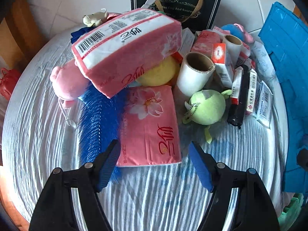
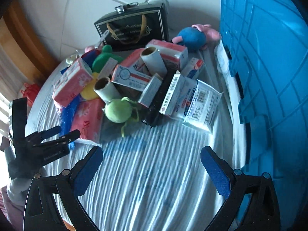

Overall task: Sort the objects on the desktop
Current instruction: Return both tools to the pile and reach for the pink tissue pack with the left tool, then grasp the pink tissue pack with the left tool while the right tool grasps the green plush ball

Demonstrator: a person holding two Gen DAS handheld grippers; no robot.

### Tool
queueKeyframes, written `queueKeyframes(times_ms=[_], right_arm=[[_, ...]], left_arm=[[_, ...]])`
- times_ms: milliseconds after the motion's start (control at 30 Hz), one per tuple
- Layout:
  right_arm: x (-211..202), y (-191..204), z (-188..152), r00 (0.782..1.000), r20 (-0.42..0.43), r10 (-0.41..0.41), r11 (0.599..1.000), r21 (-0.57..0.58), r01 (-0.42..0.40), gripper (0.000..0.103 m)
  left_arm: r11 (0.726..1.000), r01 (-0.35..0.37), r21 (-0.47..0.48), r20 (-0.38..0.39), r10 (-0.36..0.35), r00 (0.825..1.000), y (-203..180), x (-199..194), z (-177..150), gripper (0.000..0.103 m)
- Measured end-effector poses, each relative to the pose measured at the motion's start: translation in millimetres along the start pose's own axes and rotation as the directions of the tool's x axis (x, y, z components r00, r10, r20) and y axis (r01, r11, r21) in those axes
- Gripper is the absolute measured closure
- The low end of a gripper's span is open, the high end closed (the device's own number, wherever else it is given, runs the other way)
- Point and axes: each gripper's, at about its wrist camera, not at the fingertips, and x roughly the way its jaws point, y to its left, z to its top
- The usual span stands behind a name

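While both grippers are tipped down over the striped cloth (image 2: 154, 182), nothing is held. The left gripper (image 1: 154, 161) is spread apart just above a pink tissue pack (image 1: 150, 127) (not touching). The right gripper (image 2: 152, 167) is spread wide over bare cloth, near the pile (image 2: 134, 80).

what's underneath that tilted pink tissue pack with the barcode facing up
Beneath the tilted tissue pack, a yellow plush, a pink plush and a blue bristly brush poke out; anything deeper is covered.
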Motion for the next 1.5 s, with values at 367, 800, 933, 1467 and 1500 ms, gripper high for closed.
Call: queueKeyframes(times_ms=[367, 800, 933, 1467, 1500], right_arm=[[85.1, 24.6, 33.4, 0.993, -0.104, 0.063, 0.997, -0.04, -0.067, 0.0], [141.9, 64.0, 46.3, 0.991, -0.119, 0.059, 0.992, -0.108, -0.072, 0.0], [142.2, 76.2, 48.8, 0.994, -0.099, 0.048, 0.988, -0.139, -0.062, 0.015], [129.2, 86.9, 21.2, 0.991, -0.091, 0.097, 0.985, -0.137, -0.109, 0.051], [121.3, 84.9, 16.7, 0.992, -0.081, 0.1, 0.985, -0.133, -0.11, 0.055]], left_arm=[[0.998, -0.051, -0.038, -0.139, 0.045, 0.989, 11.2, 81.2, -1.7, 0.004], [0.999, -0.029, -0.017, -0.037, 0.029, 0.999, 11.0, 70.7, -24.7, 0.002], [0.998, -0.007, -0.058, -0.015, 0.006, 1.0, 17.6, 59.2, -27.6, 0.012], [0.999, 0.049, 0.014, -0.023, -0.048, 0.999, -15.0, 13.2, -83.5, 0.013], [0.999, 0.049, 0.016, -0.014, -0.049, 0.999, -16.2, 6.0, -89.9, 0.013]])
